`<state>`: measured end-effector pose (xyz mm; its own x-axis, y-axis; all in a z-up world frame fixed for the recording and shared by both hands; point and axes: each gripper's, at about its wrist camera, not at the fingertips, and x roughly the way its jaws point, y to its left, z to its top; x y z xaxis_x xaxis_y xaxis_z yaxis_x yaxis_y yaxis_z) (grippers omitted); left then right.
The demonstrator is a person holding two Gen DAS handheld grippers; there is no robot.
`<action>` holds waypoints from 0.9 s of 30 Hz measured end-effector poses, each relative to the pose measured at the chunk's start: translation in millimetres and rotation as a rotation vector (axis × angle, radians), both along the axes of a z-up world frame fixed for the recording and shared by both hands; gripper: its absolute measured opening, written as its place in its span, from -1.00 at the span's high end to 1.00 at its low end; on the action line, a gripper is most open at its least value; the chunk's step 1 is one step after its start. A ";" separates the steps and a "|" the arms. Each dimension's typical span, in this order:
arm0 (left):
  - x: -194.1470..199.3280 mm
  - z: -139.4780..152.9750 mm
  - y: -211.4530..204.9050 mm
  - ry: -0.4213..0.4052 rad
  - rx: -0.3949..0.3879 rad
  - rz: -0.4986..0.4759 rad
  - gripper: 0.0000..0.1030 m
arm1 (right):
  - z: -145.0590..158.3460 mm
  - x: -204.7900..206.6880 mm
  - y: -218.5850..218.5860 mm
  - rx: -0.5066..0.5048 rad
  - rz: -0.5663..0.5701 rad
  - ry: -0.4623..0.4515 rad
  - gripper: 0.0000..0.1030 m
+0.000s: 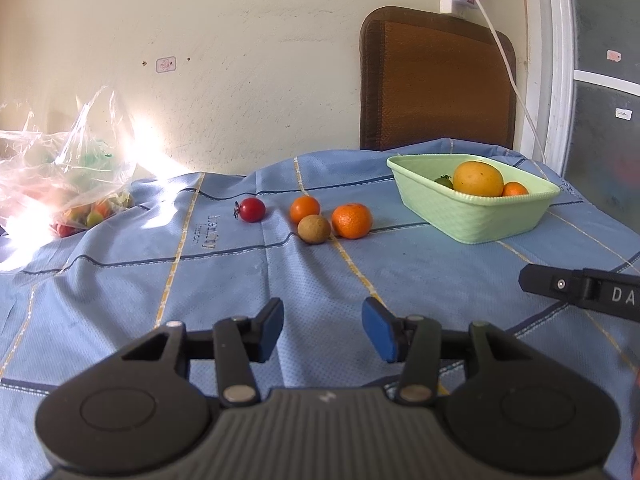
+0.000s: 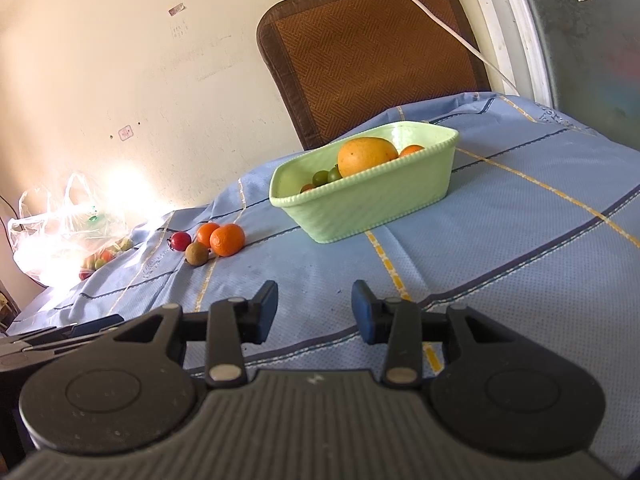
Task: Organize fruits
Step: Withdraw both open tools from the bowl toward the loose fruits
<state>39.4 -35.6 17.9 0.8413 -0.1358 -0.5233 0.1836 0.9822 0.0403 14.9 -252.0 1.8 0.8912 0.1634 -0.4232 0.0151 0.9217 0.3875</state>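
Note:
On the blue tablecloth (image 1: pixel 224 280) lie a red tomato (image 1: pixel 252 209), a small orange (image 1: pixel 305 209), a brown round fruit (image 1: pixel 314 229) and a mandarin (image 1: pixel 352 221), close together. To their right stands a pale green basket (image 1: pixel 472 224) holding a large yellow-orange fruit (image 1: pixel 478 179), a small orange (image 1: pixel 515 189) and a green fruit (image 1: pixel 444 181). My left gripper (image 1: pixel 322 312) hovers open and empty, short of the loose fruits. My right gripper (image 2: pixel 315 296) is open and empty too, with the basket (image 2: pixel 360 208) ahead and the mandarin (image 2: pixel 227 239) to its front left.
A clear plastic bag (image 1: pixel 68 172) with more fruit sits at the far left in bright glare. A brown chair back (image 1: pixel 436 80) stands behind the table against the wall. A white cable (image 1: pixel 504 52) hangs by it. Part of the right gripper (image 1: pixel 580 290) shows at the right edge.

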 end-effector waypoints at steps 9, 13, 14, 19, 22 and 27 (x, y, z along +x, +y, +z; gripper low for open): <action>-1.6 0.4 -0.3 -0.013 0.005 -0.010 0.12 | -0.3 -2.1 -1.0 0.012 0.004 -0.014 0.15; -4.0 1.3 0.5 -0.029 -0.005 -0.017 0.12 | -0.3 -2.6 -1.1 0.015 0.006 -0.018 0.14; -4.8 1.6 0.7 -0.034 -0.007 -0.018 0.11 | -0.2 -2.5 -1.1 0.014 0.008 -0.019 0.14; -7.2 2.6 0.7 -0.050 -0.011 -0.024 0.07 | 0.0 -2.5 -0.5 0.013 0.010 -0.019 0.14; -7.7 2.8 1.4 -0.052 -0.017 -0.025 0.07 | 0.0 -2.4 -0.5 0.013 0.010 -0.019 0.13; -7.0 3.4 4.2 -0.052 -0.033 -0.022 0.07 | -0.1 -1.8 -0.6 0.010 0.015 -0.016 0.13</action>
<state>32.4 -31.4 21.3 0.8636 -0.1715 -0.4742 0.2040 0.9788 0.0176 13.1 -252.6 1.7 0.8952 0.1814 -0.4070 -0.0055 0.9178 0.3969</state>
